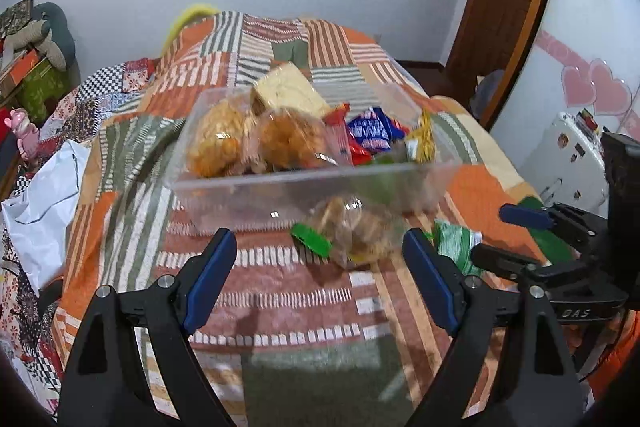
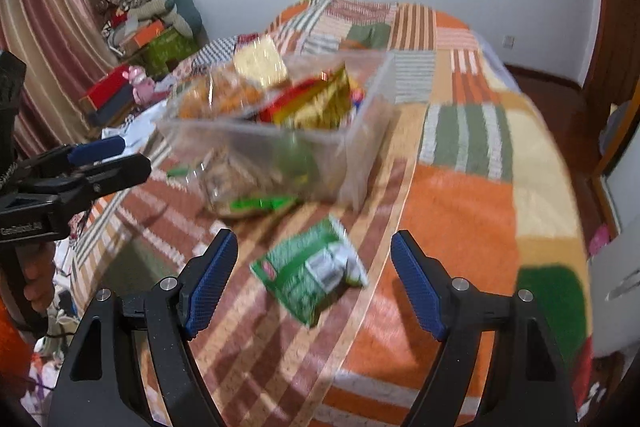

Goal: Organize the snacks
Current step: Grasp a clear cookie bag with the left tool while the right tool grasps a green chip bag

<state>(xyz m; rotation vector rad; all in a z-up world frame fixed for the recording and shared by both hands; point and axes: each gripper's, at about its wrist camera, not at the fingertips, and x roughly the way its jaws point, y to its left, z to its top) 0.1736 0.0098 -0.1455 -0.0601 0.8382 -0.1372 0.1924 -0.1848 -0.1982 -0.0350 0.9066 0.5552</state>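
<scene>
1. While both tools stand spread and empty, a green packet (image 2: 310, 269) lies on the bed (image 2: 472, 211) between the right tool (image 2: 314, 275) fingers, near the bed's front edge.
2. A clear bag (image 1: 352, 231) rests against the tub (image 1: 280, 187), ahead of the left tool (image 1: 320, 275).
3. To do this well, I judge: lower the right tool squarely, pinch the packet's middle, lift it over the tub's rim.
4. The pictures are blurred; no snack label reads. "DAS" shows on the right tool's body.
</scene>
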